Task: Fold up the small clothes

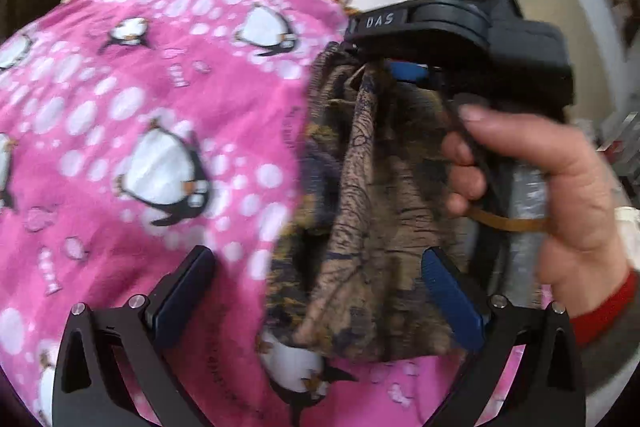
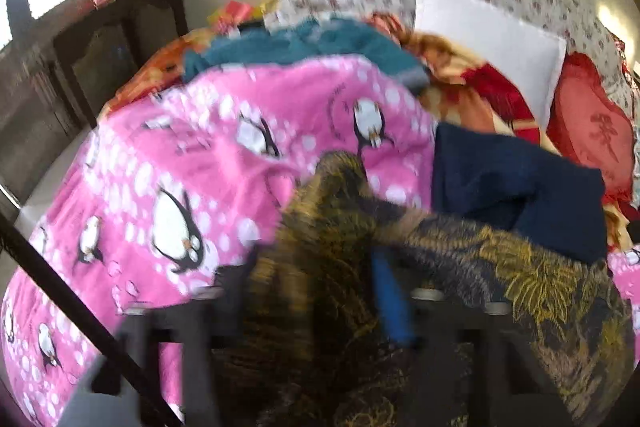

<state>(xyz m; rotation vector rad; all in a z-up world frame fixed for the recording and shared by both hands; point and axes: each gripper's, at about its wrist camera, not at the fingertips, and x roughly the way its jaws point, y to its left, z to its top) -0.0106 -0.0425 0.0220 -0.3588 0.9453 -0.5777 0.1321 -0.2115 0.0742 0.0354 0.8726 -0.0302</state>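
While the right tongs point(image 1: 384, 67) hang clamped on the top edge of a brown and gold patterned garment point(image 1: 360, 211), the left tongs point(image 1: 320, 291) stand apart just below, with the dangling cloth between their blue pads point(image 1: 450, 303) but not pinched. I judge that the left should catch a lower corner so the garment spreads flat above the pink penguin blanket point(image 1: 140, 115) on the bed.

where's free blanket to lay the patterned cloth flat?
Free: the pink penguin-print fleece blanket left of the brown-and-gold patterned cloth. Crowded: folded navy garment to the right; teal knit, red cushion, white pillow at the far edge.
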